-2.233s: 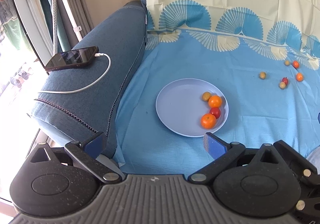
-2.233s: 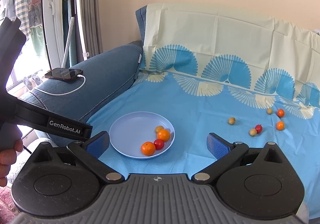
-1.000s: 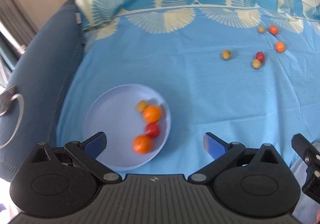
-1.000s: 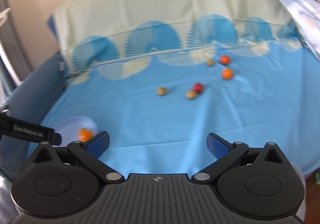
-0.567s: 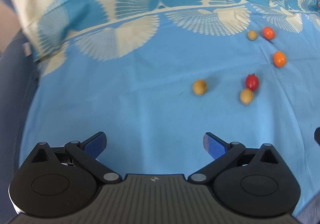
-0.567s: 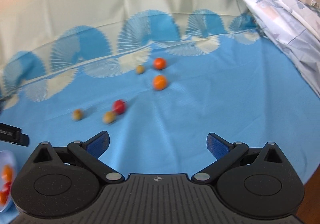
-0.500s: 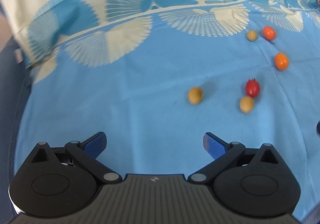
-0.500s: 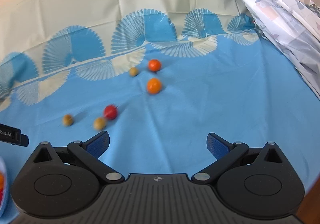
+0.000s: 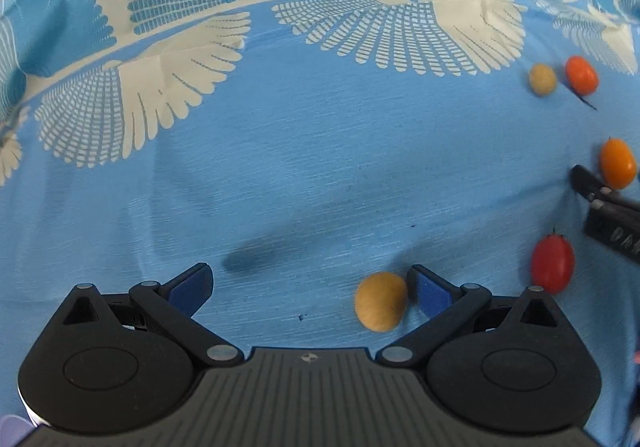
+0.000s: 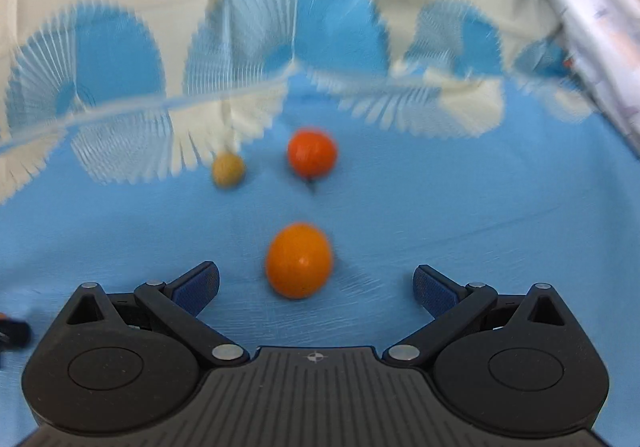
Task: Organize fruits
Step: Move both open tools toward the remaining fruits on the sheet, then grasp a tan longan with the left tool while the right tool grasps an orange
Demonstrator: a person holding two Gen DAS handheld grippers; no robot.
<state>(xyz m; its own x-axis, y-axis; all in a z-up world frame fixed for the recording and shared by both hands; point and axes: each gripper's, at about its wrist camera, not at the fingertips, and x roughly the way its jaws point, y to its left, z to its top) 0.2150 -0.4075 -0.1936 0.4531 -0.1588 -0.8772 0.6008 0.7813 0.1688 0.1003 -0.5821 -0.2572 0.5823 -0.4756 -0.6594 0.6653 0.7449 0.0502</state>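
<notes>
My left gripper (image 9: 310, 287) is open low over the blue cloth. A tan round fruit (image 9: 381, 301) lies between its jaws, close to the right finger (image 9: 430, 289). A red tomato (image 9: 553, 264), an orange fruit (image 9: 618, 163), a second tan fruit (image 9: 542, 79) and a red-orange fruit (image 9: 581, 74) lie to the right. My right gripper (image 10: 316, 285) is open, with the orange fruit (image 10: 299, 260) just ahead between its jaws. Beyond lie the red-orange fruit (image 10: 312, 152) and the tan fruit (image 10: 228, 168). The plate is out of view.
The right gripper's black tip (image 9: 600, 199) shows at the left wrist view's right edge, beside the orange fruit. The fan-patterned cloth rises up the sofa back (image 10: 320, 7). A pale printed sheet (image 10: 592, 7) hangs at the far right.
Both grippers have moved right and down, away from the plate, closing in on the loose fruits. The tan fruit now sits between the left jaws, the orange fruit just ahead of the right jaws.
</notes>
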